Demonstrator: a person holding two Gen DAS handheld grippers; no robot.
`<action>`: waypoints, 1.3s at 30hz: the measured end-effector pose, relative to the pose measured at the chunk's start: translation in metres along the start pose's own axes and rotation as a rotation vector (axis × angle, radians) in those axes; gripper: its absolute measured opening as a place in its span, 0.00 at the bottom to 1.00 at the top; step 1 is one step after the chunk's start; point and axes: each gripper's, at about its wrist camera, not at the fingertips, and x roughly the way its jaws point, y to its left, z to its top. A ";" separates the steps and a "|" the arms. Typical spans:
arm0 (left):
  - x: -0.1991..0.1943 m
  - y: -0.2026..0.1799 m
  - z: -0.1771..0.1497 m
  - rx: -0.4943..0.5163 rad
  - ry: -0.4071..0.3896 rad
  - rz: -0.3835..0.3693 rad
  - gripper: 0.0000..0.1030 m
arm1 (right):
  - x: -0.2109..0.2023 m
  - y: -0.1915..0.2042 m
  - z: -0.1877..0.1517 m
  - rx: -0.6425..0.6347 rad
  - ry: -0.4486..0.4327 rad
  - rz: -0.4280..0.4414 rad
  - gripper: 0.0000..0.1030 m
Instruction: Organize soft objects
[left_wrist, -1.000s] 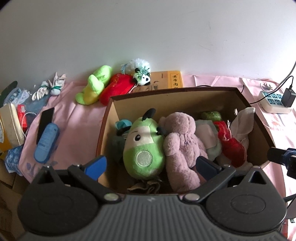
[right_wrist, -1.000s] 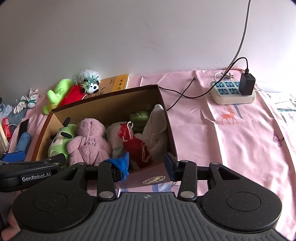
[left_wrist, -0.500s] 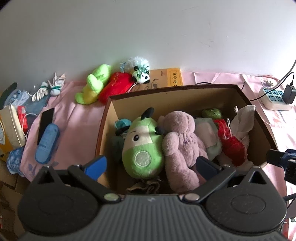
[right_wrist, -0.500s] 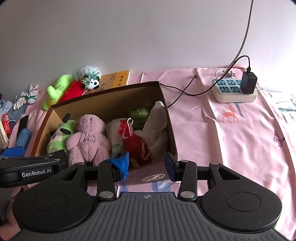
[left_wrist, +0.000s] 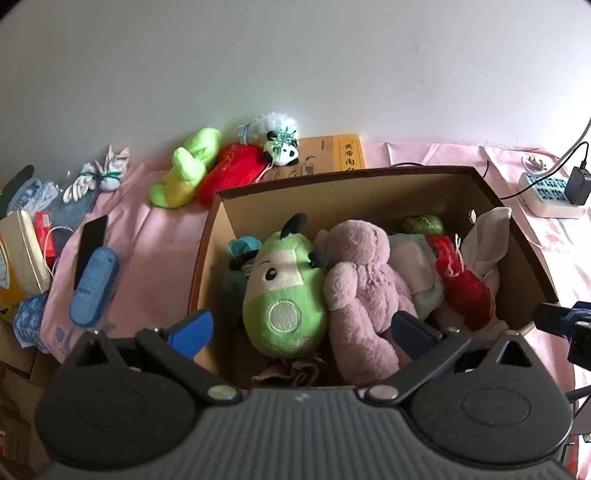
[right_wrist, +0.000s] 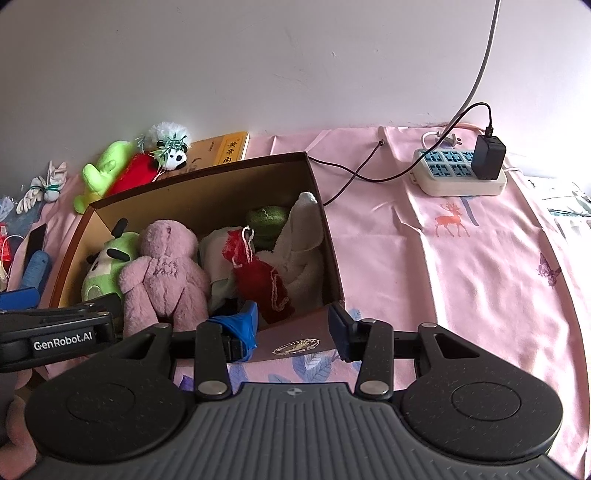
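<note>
A brown cardboard box holds several soft toys: a green cow plush, a pink bear, a red pouch and a white plush. Outside, behind the box, lie a lime green plush, a red plush and a small panda. My left gripper is open and empty over the box's near edge. My right gripper is open and empty at the box's front right corner.
A yellow book lies behind the box. A blue case, a black phone and packets sit at the left. A power strip with a black charger and cables lies at the right on the pink cloth.
Both grippers have drawn back and up slightly; the box and toys sit a little lower in view. Nothing was picked up or released.
</note>
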 end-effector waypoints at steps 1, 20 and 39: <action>0.000 0.000 0.000 -0.001 0.000 -0.001 1.00 | 0.000 0.000 0.000 0.000 0.002 0.000 0.25; 0.002 0.003 -0.001 -0.023 0.008 -0.013 1.00 | 0.001 0.001 0.000 0.008 0.016 0.011 0.26; -0.001 0.013 -0.006 -0.054 -0.004 -0.014 1.00 | 0.000 0.005 -0.003 -0.009 0.030 -0.002 0.26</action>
